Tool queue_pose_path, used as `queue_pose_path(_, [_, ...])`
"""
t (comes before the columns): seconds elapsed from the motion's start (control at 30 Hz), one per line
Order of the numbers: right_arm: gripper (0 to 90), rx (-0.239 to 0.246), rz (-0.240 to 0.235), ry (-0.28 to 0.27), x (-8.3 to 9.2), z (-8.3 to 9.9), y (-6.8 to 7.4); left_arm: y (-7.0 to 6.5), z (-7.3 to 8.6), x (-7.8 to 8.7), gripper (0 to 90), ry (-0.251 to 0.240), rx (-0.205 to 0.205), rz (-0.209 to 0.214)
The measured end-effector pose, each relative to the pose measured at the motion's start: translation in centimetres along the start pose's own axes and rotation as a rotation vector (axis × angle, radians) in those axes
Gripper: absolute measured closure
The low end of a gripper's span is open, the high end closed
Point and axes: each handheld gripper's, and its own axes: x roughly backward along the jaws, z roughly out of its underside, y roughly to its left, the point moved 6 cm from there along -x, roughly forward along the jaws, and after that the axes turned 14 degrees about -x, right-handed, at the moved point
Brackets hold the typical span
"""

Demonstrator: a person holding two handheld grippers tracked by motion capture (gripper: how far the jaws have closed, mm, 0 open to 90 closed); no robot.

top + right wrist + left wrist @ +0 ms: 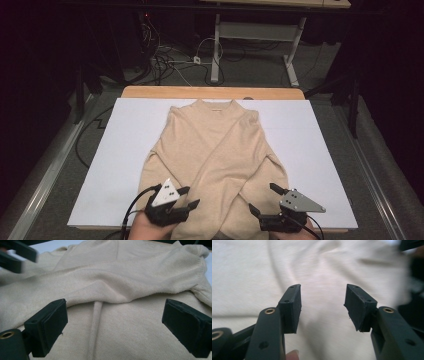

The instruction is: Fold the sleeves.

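Both grippers hover open, empty, over sweater.

A lab or recording studio: tangled black and white cables on grey carpet at upper centre, dark curtained surroundings, white-legged metal desk frame behind.

One cream knit sweater, long-sleeved, with a ribbed round collar. It lies flat on the white tabletop, collar toward the far edge, hem toward the near edge and reaching it. Both sleeves are folded inward over the body and cross each other low on the front, forming an X. In the right gripper view, one sleeve runs across the body as a raised fold, and a narrow vertical seam shows in the knit below it. Fabric is clean, lightly creased.
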Motion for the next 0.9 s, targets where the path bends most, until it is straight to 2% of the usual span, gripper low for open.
queue_pose_path(0.1, [7.3, 0.002, 0.001, 0.003, -0.1, 0.0, 0.0, 1.1, 0.3, -2.2, 49.7, 0.082, 0.020, 0.008])
queue_pose_path(0.17, [7.5, 0.001, 0.002, 0.004, -0.1, 0.1, 0.0, 1.3, 0.3, -3.1, 55.5, 0.097, 0.024, 0.024])
queue_pose_path(0.23, [7.6, 0.002, 0.002, 0.004, -0.1, 0.1, -0.1, 1.2, 0.3, -3.4, 62.7, 0.086, 0.027, 0.031])
queue_pose_path(0.3, [7.6, 0.002, 0.004, 0.008, -0.1, 0.2, -0.2, 1.0, 0.1, -3.5, 78.0, 0.086, 0.006, 0.027])
queue_pose_path(0.37, [7.6, -0.001, 0.006, 0.008, -0.1, 0.2, -0.3, 1.1, -0.2, -3.3, 82.6, 0.076, 0.003, 0.030])
queue_pose_path(0.43, [7.8, -0.008, 0.012, 0.007, -0.1, 0.2, -0.5, 1.5, -0.8, -2.7, 83.0, 0.043, -0.006, 0.017])
queue_pose_path(0.53, [7.8, -0.010, 0.019, 0.004, 0.0, 0.1, -0.7, 2.6, -2.3, -1.2, 83.0, 0.006, -0.029, -0.026])
queue_pose_path(0.6, [7.8, -0.014, 0.023, -0.003, 0.1, -0.1, -0.8, 3.3, -2.8, -0.4, 83.0, -0.015, -0.026, -0.049])
queue_pose_path(0.67, [7.9, -0.019, 0.027, -0.007, 0.3, -0.2, -1.0, 3.7, -2.4, -0.3, 82.8, -0.002, -0.019, -0.053])
queue_pose_path(0.77, [8.2, -0.026, 0.034, -0.011, 0.3, -0.2, -1.4, 3.6, -0.8, -1.1, 81.4, 0.030, 0.006, -0.021])
queue_pose_path(0.83, [9.0, -0.038, 0.039, -0.010, 0.4, -0.2, -1.8, 3.2, 0.1, -1.1, 74.5, 0.016, 0.032, -0.004])
queue_pose_path(0.9, [11.5, -0.051, 0.039, -0.010, 0.4, -0.2, -2.1, 2.8, 0.7, -0.6, 66.3, -0.010, 0.033, -0.005])
